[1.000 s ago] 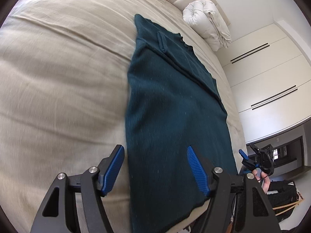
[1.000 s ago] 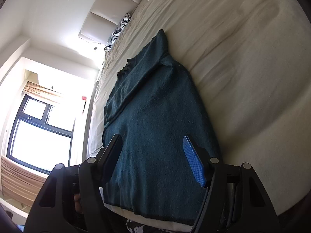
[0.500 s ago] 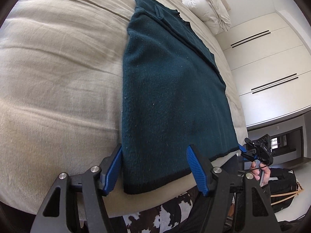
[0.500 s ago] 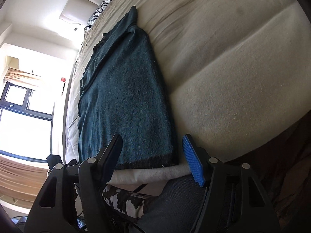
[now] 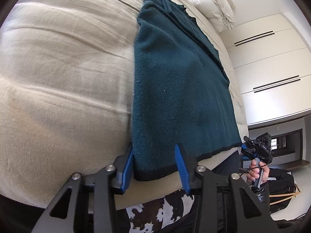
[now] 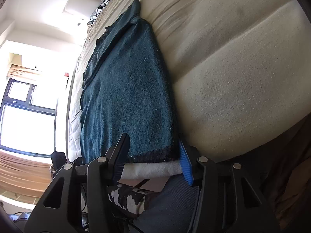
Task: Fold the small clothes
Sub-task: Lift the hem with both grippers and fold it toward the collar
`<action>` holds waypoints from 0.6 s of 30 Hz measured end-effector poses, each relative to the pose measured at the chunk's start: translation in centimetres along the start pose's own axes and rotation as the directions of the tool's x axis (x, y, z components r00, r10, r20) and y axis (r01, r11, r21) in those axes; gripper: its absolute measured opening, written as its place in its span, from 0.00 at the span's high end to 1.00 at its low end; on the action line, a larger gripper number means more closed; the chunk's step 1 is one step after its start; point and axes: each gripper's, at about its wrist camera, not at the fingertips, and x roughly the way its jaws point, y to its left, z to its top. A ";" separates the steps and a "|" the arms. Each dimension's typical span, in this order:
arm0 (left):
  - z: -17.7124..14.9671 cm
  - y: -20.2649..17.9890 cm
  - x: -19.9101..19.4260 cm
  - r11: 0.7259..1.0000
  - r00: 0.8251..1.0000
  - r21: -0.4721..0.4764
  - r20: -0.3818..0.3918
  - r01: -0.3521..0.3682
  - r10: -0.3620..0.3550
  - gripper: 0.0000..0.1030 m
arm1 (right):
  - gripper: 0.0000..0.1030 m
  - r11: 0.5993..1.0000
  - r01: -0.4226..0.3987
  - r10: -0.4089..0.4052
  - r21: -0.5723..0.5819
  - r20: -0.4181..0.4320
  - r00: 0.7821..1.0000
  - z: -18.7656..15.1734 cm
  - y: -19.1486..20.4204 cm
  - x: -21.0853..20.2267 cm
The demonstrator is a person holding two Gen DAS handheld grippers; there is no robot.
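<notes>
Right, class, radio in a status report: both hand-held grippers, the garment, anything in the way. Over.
Left hand-held gripper open, straddling hem corner. Right hand-held gripper open at the other corner. Teal sweater flat on bed, sleeves folded in. Nothing in the way.

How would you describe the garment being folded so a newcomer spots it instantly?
Start at the wide beige bed. Along its near edge lies a dark teal knitted sweater, flat, with its black-trimmed hem toward the cameras. It is the only dark fabric there; the bundled white duvet sits far behind.

Beige bed [image 5: 58,68], white wardrobe [image 5: 272,62], bright window [image 6: 25,120].
</notes>
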 end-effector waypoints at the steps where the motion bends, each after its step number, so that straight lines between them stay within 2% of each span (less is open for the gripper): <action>1: 0.0 0.2 0.0 1.000 1.000 -0.006 0.000 -0.003 0.003 0.72 | 0.56 1.000 -0.002 0.002 0.003 0.000 1.000 0.0 0.0 0.0; 4: 0.1 0.9 -0.2 1.000 1.000 -0.020 0.002 -0.006 0.006 0.81 | 0.58 1.000 -0.004 0.004 0.007 -0.001 1.000 0.0 -0.2 0.1; 12: 0.0 0.6 0.2 1.000 1.000 -0.019 0.001 -0.017 0.017 0.78 | 0.60 1.000 0.004 -0.004 -0.009 -0.017 1.000 0.1 0.1 0.1; 14: 0.1 0.7 0.2 1.000 1.000 -0.015 0.001 -0.022 0.022 0.79 | 0.64 1.000 0.007 -0.008 -0.014 -0.024 1.000 0.1 0.1 0.2; 16: 0.1 0.7 0.3 0.999 0.999 -0.012 0.004 -0.039 0.039 0.87 | 0.66 1.000 0.008 -0.008 -0.012 -0.025 1.000 0.2 0.0 0.3; 18: 0.0 0.7 0.4 0.999 0.999 -0.012 0.004 -0.044 0.044 0.89 | 0.67 1.000 -0.003 0.003 -0.006 -0.022 1.000 0.3 -0.1 0.4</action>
